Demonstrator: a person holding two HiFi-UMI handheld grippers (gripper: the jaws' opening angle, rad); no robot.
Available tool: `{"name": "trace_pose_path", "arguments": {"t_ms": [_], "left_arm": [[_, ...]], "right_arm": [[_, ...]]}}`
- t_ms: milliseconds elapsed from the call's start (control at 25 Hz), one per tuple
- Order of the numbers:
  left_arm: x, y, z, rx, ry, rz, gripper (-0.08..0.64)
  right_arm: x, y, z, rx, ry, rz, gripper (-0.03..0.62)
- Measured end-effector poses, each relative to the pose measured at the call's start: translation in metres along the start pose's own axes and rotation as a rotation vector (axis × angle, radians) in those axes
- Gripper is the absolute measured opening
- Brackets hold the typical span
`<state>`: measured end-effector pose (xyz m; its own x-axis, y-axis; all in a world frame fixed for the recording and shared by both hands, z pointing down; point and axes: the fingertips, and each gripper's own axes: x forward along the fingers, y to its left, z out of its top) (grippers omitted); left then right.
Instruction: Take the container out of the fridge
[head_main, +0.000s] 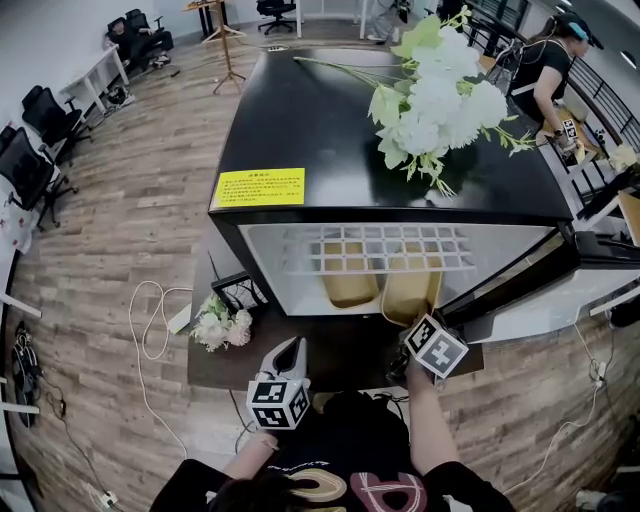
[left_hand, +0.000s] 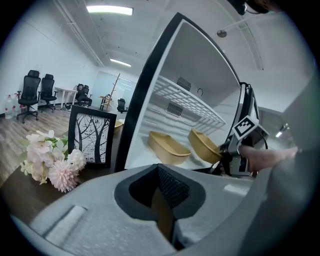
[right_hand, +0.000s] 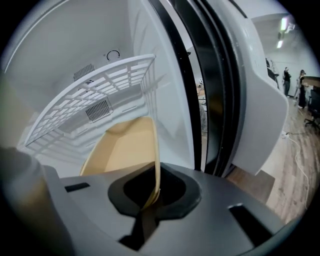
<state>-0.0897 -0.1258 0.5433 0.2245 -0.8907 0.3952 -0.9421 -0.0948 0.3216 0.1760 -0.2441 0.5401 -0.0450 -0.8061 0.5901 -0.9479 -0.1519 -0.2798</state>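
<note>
A black mini fridge (head_main: 300, 130) stands open, its door (head_main: 520, 270) swung out to the right. Inside, under a white wire shelf (right_hand: 90, 95), lie two tan containers. The left container (head_main: 348, 283) (left_hand: 167, 147) rests untouched. My right gripper (head_main: 410, 325) (right_hand: 150, 200) is shut on the near rim of the right container (head_main: 410, 295) (right_hand: 125, 145) at the fridge mouth. The left gripper view shows that right container (left_hand: 204, 145) tilted, with the right gripper (left_hand: 227, 157) at its edge. My left gripper (head_main: 290, 350) (left_hand: 162, 200) hangs shut and empty in front of the fridge, left of the right one.
White flowers (head_main: 435, 100) and a yellow label (head_main: 260, 186) lie on the fridge top. Pale flowers (head_main: 218, 322) and a black picture frame (left_hand: 91, 136) sit at the fridge's lower left. Cables (head_main: 150, 320) trail over the wooden floor. A person (head_main: 550, 70) stands at the back right.
</note>
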Motion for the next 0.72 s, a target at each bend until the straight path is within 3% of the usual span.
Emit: {"name": "trace_pose_path", "arguments": {"t_ms": [720], "left_arm": [[-0.011,-0.019,-0.013,0.011,0.024,-0.086,0.008]], "right_arm": [[-0.045,-0.014,-0.028,-0.017,-0.018,-0.007,0.014]]}}
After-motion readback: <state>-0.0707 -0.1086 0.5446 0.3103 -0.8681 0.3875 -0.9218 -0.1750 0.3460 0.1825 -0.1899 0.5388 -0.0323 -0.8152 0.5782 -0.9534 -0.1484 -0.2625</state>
